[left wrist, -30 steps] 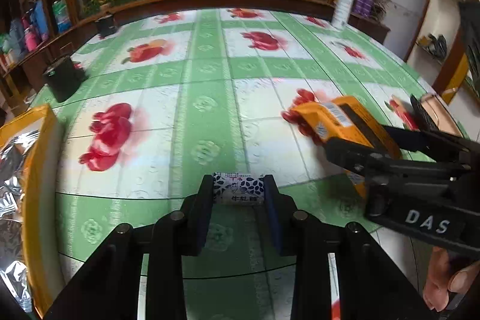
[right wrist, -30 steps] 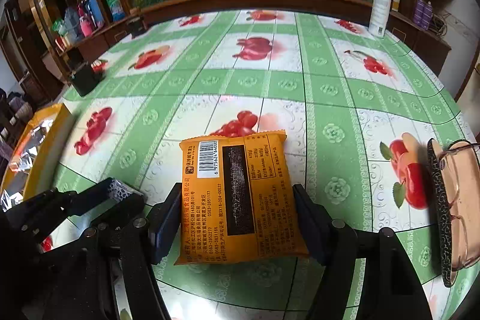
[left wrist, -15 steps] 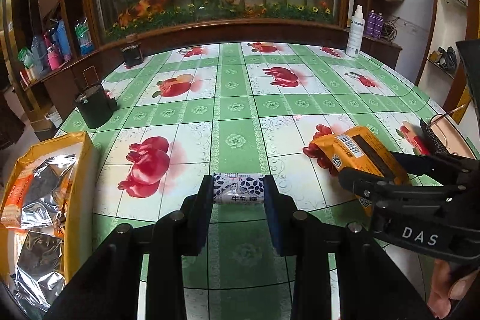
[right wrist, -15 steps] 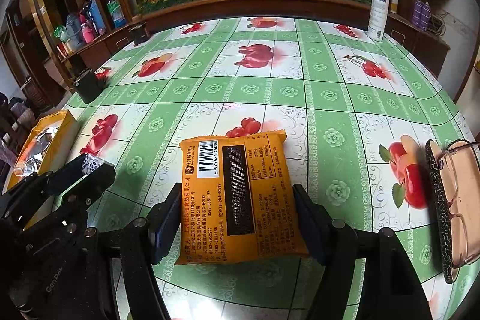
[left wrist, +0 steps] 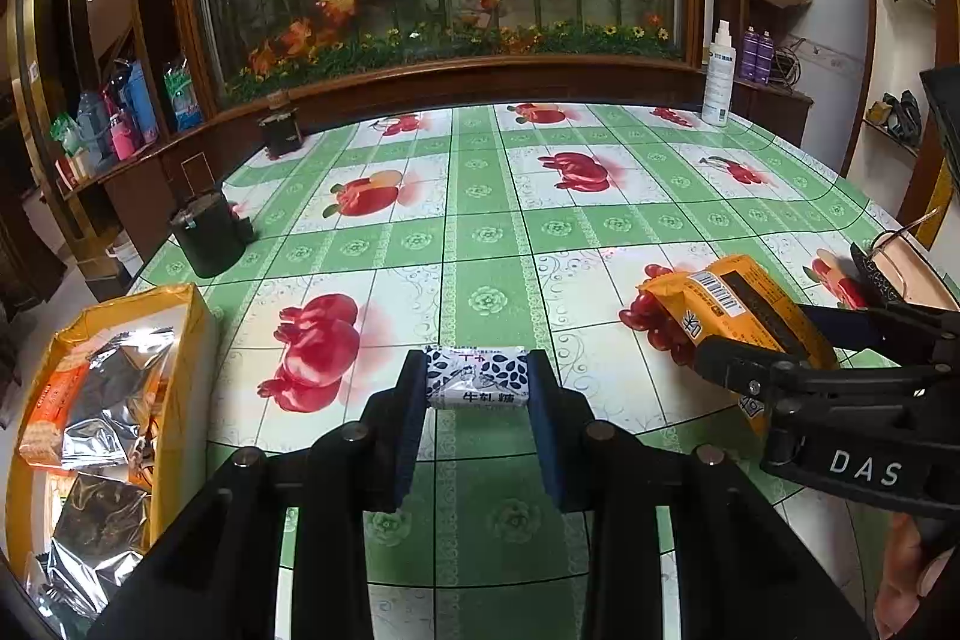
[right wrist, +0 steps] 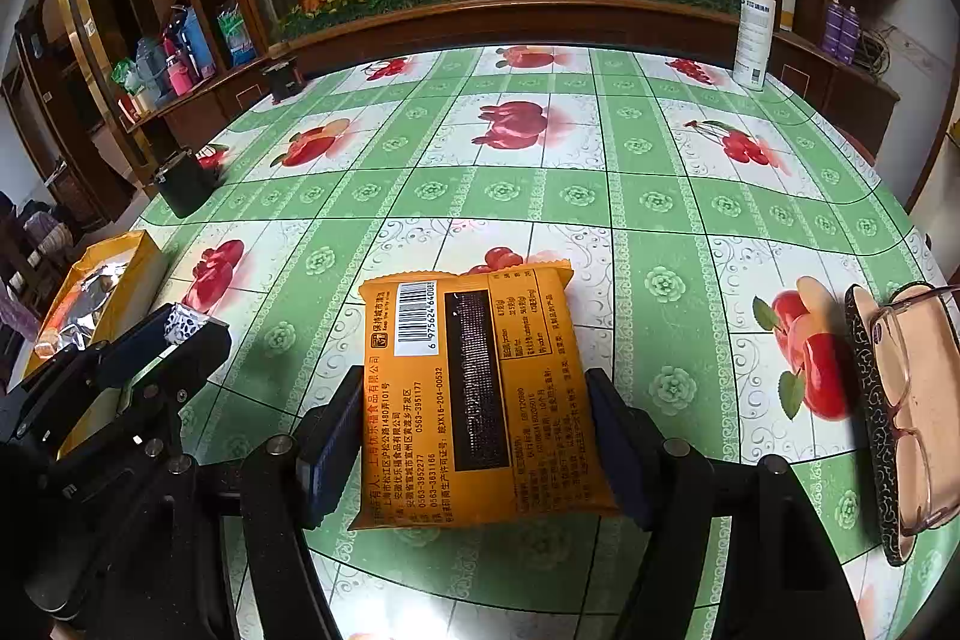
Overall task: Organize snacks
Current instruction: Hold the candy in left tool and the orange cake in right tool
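My left gripper (left wrist: 477, 382) is shut on a small white candy with a dark blue pattern (left wrist: 477, 377) and holds it above the table. It also shows in the right wrist view (right wrist: 186, 322). My right gripper (right wrist: 474, 436) is shut on an orange snack packet (right wrist: 474, 394), barcode side up, held above the table. The packet also shows in the left wrist view (left wrist: 738, 304). A yellow box (left wrist: 180, 376) holding several foil snack packs sits at the table's left edge; it also shows in the right wrist view (right wrist: 135, 274).
A green tablecloth with fruit prints covers the table (left wrist: 480, 232). A black pot (left wrist: 207, 235) stands at the left, a white spray bottle (right wrist: 753, 34) at the far right. Glasses on a case (right wrist: 906, 400) lie at the right edge.
Both grippers have risen and pulled back from the table with their snacks; more of the yellow box and the room has come into view. Both grips are unchanged.
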`<control>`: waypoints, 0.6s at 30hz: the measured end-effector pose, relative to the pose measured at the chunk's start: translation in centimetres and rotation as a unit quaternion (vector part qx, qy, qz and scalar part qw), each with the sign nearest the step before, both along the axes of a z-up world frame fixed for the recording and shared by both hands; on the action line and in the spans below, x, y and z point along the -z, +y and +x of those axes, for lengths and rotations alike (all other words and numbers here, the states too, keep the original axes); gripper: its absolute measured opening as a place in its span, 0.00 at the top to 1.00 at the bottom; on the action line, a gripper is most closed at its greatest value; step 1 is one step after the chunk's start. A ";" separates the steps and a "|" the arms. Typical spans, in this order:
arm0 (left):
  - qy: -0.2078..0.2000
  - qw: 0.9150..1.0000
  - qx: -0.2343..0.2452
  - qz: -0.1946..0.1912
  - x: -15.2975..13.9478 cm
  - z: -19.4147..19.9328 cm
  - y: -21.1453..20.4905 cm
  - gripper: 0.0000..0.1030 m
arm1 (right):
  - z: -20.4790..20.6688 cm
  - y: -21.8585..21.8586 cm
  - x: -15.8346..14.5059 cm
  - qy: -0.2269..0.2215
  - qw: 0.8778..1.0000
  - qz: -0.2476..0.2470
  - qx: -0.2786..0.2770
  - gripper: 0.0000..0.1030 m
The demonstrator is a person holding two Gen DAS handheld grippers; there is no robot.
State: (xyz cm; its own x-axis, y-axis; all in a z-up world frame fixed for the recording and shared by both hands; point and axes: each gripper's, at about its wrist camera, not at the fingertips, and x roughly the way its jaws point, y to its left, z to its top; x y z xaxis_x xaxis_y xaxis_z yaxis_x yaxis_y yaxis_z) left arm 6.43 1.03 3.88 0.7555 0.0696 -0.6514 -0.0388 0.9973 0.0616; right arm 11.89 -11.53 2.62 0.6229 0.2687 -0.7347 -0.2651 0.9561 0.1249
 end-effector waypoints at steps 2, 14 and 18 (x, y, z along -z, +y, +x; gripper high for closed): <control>-0.002 1.000 -0.001 0.002 0.0 0.0 0.0 0.70 | 0.0 0.0 0.0 0.000 1.000 0.001 0.000 0.28; -0.008 1.000 -0.003 0.008 -0.4 -0.1 -0.2 0.69 | -0.2 0.1 -0.2 -0.002 1.000 0.001 -0.001 0.28; -0.010 1.000 -0.004 0.006 -0.4 -0.1 -0.2 0.69 | -0.2 0.1 -0.2 -0.003 1.000 0.001 0.000 0.28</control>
State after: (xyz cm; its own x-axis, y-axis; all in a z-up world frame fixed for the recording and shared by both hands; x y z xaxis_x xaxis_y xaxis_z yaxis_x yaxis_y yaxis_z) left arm 6.34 0.81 4.27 0.7675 0.0831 -0.6356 -0.0475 0.9962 0.0730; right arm 11.71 -11.44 2.80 0.6267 0.2703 -0.7309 -0.2661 0.9558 0.1252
